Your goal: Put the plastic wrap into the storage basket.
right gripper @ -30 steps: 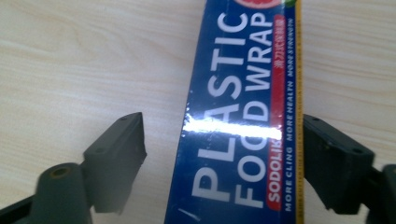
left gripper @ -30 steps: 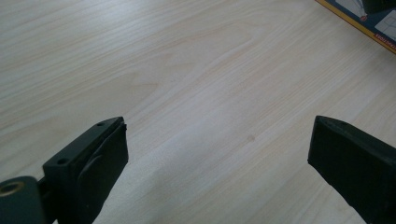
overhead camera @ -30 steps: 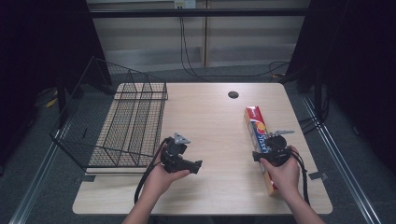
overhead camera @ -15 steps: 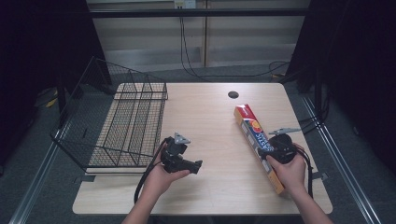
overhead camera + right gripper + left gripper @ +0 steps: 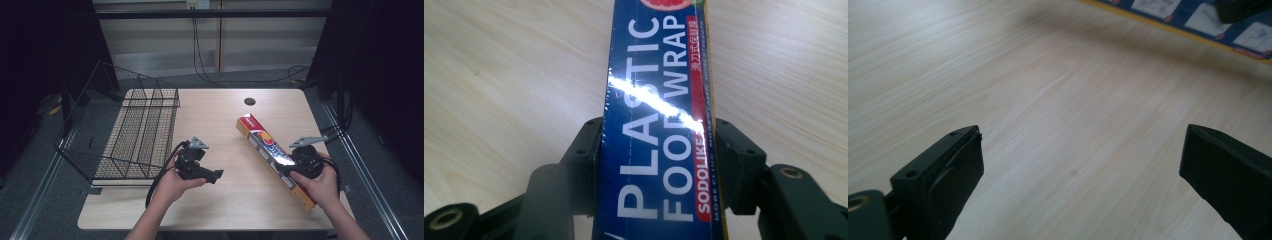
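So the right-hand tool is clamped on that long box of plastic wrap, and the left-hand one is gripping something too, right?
Not quite. The right gripper is indeed clamped on the plastic wrap box, but the left gripper grips nothing: the left gripper view shows its fingers spread wide over the bare table.

My black grippers (image 5: 218,175), blue box (image 5: 659,145) with white lettering and red strip, black wire basket (image 5: 135,135), pale woodgrain table (image 5: 220,130).

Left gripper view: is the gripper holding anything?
No. The left gripper is open over bare table.
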`<state>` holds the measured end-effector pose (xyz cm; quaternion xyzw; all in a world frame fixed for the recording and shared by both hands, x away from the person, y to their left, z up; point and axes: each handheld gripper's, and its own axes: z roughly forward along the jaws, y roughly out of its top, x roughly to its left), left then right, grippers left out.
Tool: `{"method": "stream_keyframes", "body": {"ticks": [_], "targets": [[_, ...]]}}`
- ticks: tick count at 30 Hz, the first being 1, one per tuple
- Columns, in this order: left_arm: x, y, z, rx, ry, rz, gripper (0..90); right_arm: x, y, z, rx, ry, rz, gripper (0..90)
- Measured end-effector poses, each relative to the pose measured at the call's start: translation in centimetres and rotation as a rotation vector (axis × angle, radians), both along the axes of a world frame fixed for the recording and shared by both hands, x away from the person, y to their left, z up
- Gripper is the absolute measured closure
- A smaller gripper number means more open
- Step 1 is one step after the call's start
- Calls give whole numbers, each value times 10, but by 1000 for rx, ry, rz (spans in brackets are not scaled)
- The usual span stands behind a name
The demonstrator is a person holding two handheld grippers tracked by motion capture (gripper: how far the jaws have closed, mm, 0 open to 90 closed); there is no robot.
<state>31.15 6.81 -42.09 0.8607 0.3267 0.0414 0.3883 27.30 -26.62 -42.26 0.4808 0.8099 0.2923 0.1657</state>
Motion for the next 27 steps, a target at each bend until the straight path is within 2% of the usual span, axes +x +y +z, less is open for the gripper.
{"method": "stream_keyframes", "body": {"ticks": [2,3,7,8,14,15,16,18,19,21,27], "targets": [[2,-1,1,-9,5,-18,20,-1,1,2,-8,-5,14,451],[6,-3,5,-27,28,-55,18,-1,0,3,5,-3,29,451],[12,-8,10,-49,36,-80,13,-1,0,6,17,-1,76,450],[16,-10,15,-45,53,-95,14,-1,1,7,19,-5,91,450],[23,-17,28,-23,37,-134,16,-3,7,11,11,2,146,450],[24,-18,31,-26,33,-143,15,-3,9,12,2,8,169,450],[26,-19,33,-34,36,-158,15,-3,9,12,2,8,169,450],[31,-22,41,-1,21,-176,14,-4,11,13,-3,14,189,450],[33,-24,43,-9,25,-180,15,-4,12,14,1,18,191,450],[36,-26,48,11,16,-187,16,-2,13,14,10,12,218,449],[46,-34,60,43,9,-211,15,-2,15,16,19,20,239,448]]}}
